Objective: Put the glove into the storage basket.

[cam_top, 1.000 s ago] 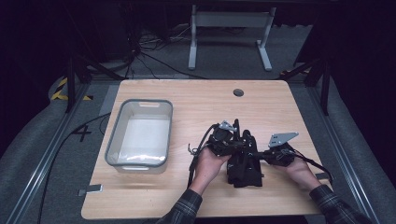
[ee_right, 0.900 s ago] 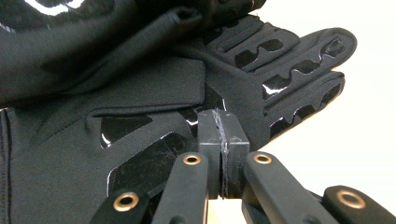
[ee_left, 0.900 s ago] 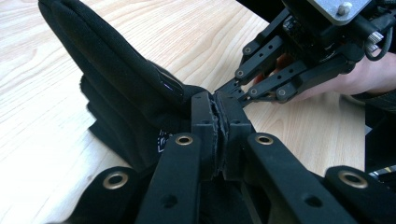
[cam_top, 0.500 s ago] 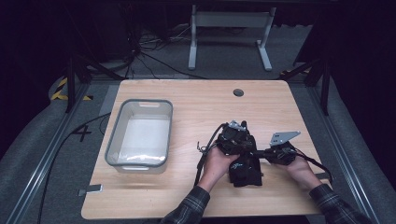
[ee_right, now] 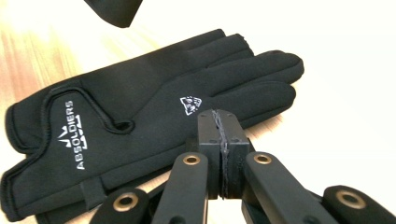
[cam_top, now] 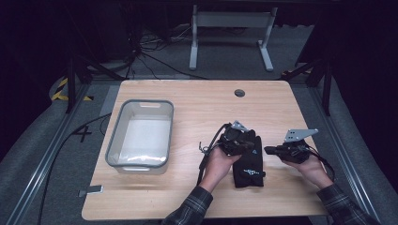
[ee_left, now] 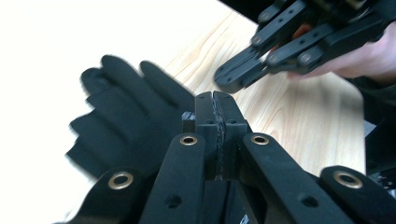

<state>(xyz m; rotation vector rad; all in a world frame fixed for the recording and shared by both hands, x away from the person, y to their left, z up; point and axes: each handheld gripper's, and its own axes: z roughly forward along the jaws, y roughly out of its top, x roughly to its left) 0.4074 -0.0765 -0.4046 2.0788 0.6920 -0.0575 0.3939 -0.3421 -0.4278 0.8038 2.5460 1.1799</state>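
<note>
Gloves [cam_top: 248, 161], black ones, lie flat on the wooden table [cam_top: 197, 103] toward the person's side, right of its middle, fingers pointing away from the person. In the right gripper view the upper glove [ee_right: 154, 112] shows white lettering reading ABSOLDIERS near the cuff and a small white emblem on the back of the hand; a second cuff edge peeks out beneath it, so one glove rests on the other.

The left gripper [cam_top: 233, 139] sits over the gloves' fingertip end, held in the person's left hand [cam_top: 219, 161], its cable looping off to the left. In the left gripper view its jaws are pressed together pad to pad, with nothing between them, and the gloves' fingers [ee_left: 126, 107] lie just beyond and to the side of the tips. Those jaws have just been closing.

The right gripper [cam_top: 274, 151] is held in the right hand [cam_top: 312, 168] just to the right of the gloves, apart from them, pointing toward them. Its jaws are also fully together and empty, as the right gripper view shows, hovering above the glove's wrist side.

A clear plastic bin [cam_top: 141, 164] with a grey rim stands on the left part of the table, well apart from the gloves.
</note>
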